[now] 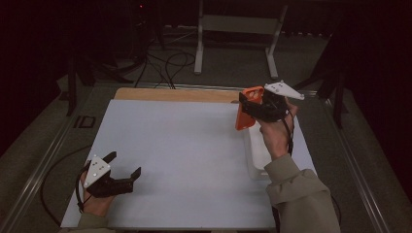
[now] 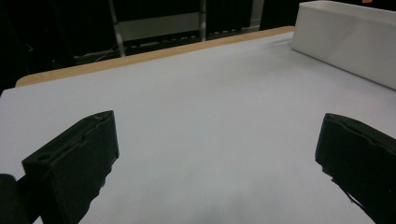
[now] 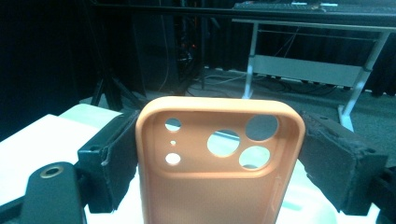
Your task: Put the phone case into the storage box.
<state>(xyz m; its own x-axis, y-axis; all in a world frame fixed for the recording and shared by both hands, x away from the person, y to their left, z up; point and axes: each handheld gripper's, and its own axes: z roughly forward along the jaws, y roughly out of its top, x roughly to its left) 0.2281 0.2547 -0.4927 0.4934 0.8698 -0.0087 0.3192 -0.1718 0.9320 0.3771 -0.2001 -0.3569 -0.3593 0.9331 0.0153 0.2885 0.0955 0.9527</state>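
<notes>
White table [image 1: 184,155] under dim light: right tool [image 1: 252,109] clamps an orange phone case [image 1: 244,114] upright above the white bin [image 1: 256,155] directly below; left tool [image 1: 125,167], jaws apart and empty, rests well away.

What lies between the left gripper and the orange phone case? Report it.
Bare white tabletop in the high view; the left gripper stands open, the orange phone case sits in the right gripper.
</notes>
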